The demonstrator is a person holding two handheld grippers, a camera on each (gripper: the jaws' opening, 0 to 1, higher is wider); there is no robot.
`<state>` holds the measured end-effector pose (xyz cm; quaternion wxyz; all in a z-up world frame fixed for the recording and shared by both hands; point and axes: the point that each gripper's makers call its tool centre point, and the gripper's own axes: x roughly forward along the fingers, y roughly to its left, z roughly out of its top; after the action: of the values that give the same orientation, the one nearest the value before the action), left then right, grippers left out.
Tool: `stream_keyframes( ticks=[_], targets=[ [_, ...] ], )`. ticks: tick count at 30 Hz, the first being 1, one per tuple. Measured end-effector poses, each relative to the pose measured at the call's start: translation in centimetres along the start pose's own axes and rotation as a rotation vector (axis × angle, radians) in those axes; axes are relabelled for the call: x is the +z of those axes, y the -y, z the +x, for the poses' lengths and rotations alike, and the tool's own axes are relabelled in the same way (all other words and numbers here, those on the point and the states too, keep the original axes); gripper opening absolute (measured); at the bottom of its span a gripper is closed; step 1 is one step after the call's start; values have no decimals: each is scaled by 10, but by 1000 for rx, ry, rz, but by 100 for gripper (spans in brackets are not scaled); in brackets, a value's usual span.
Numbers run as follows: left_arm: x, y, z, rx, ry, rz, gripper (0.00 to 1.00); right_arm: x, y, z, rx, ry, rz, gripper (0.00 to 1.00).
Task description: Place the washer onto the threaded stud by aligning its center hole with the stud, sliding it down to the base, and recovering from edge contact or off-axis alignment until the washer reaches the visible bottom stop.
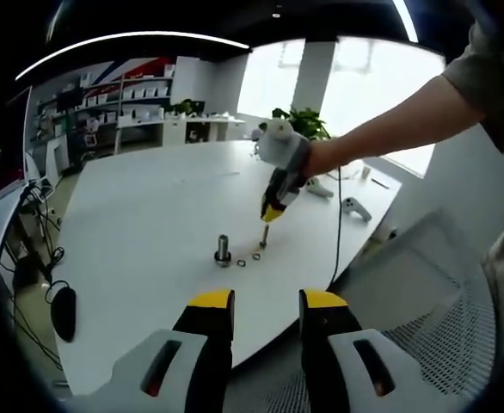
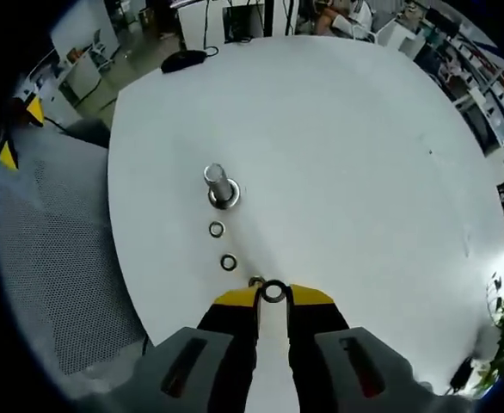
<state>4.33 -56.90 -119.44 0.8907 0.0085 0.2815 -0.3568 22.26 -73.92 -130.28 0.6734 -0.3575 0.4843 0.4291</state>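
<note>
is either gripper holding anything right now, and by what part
The right gripper pinches a washer by its outer rim, at the fingertips. The left gripper is open and holds nothing.

The left gripper view looks from off the bench's (image 1: 140, 215) near edge, well back, across it toward windows, with the stud (image 1: 223, 249) near centre. The right gripper view looks steeply down from close above the bench (image 2: 364, 172), stud (image 2: 220, 185) at 12 o'clock. Both share the stud and the bench around it.
</note>
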Motion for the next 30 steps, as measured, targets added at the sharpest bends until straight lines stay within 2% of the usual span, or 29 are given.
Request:
stream_keyframes(
  ticks=[30],
  targets=[
    [-2,-1,1,3,-13,-4,28,-9,-11,15,32,-44,-62,14]
  ],
)
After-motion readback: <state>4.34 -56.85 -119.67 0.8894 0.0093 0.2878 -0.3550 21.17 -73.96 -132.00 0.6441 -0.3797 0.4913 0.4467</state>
